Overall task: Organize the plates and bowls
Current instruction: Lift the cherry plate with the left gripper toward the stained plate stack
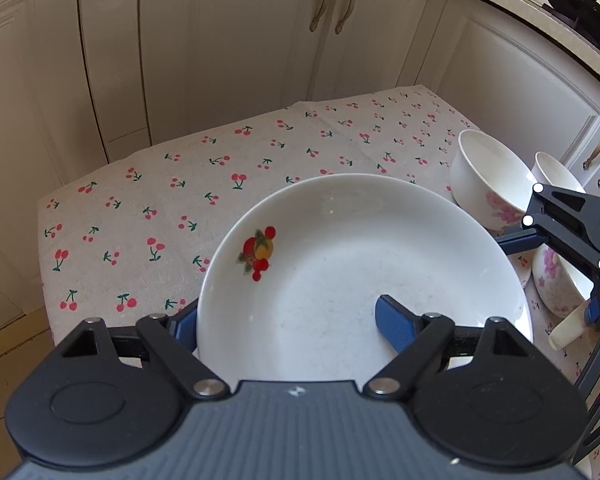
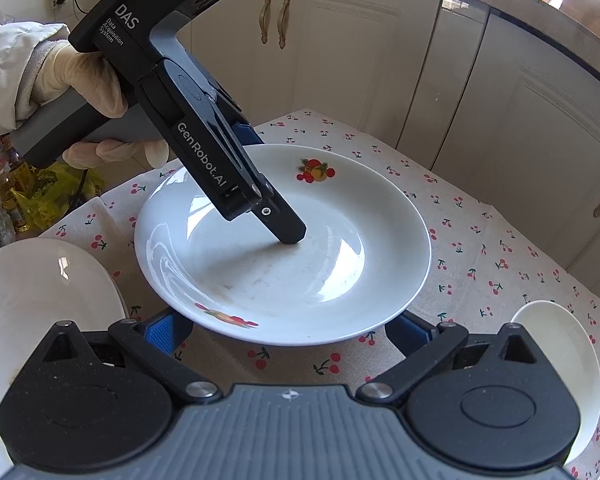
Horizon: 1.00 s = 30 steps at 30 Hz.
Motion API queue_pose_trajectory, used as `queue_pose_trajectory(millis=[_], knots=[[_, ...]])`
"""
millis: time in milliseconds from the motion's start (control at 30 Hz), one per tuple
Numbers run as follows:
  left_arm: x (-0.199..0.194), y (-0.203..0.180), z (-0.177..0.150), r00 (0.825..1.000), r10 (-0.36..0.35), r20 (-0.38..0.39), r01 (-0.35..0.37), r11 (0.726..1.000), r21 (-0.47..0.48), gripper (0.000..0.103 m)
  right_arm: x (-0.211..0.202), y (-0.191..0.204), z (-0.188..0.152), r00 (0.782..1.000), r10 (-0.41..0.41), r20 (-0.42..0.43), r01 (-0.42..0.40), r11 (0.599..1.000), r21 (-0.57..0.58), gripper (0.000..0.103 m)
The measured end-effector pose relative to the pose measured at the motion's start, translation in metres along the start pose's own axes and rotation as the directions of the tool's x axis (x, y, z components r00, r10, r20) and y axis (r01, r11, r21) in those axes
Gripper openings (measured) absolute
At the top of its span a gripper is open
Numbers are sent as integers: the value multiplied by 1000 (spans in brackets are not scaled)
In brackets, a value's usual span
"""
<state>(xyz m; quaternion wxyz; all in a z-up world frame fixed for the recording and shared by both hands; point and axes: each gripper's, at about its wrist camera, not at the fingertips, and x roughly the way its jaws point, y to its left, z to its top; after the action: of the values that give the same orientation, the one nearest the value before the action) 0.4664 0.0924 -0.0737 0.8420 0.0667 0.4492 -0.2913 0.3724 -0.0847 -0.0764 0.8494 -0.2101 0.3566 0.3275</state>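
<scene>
A white deep plate (image 1: 340,264) with fruit prints is held above the cherry-print tablecloth (image 1: 180,208). My left gripper (image 1: 288,326) straddles its near rim, one blue finger (image 1: 394,326) inside the plate, the other under the rim, and grips it. In the right wrist view the same plate (image 2: 340,248) is in the middle, with the left gripper's finger (image 2: 284,228) pressing on its inside. My right gripper (image 2: 288,330) is open and empty, fingers spread just below the plate's near edge. A second white plate (image 2: 40,292) lies at the left.
Two white bowls with pink flowers (image 1: 488,176) (image 1: 556,284) and a third bowl (image 1: 556,172) stand at the table's right. Another white bowl (image 2: 560,360) sits right of my right gripper. White cabinets (image 1: 240,40) stand behind the table. Bottles and bags (image 2: 16,192) lie left.
</scene>
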Motion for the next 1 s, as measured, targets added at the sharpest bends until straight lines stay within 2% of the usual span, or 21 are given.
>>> queue_pose_trajectory(millis=[267, 567, 1000], knots=[[-19, -11, 1, 1000, 13, 27, -13, 1000, 11, 86, -16, 2, 2, 1000, -13, 18, 13, 1000, -6, 103], [-55, -35, -4, 997, 36, 62, -38, 999, 29, 86, -53, 17, 4, 998, -25, 55, 26, 1000, -6, 103], [-110, -71, -36, 993, 80, 85, -83, 996, 26, 86, -103, 56, -9, 996, -12, 91, 13, 1000, -9, 103]])
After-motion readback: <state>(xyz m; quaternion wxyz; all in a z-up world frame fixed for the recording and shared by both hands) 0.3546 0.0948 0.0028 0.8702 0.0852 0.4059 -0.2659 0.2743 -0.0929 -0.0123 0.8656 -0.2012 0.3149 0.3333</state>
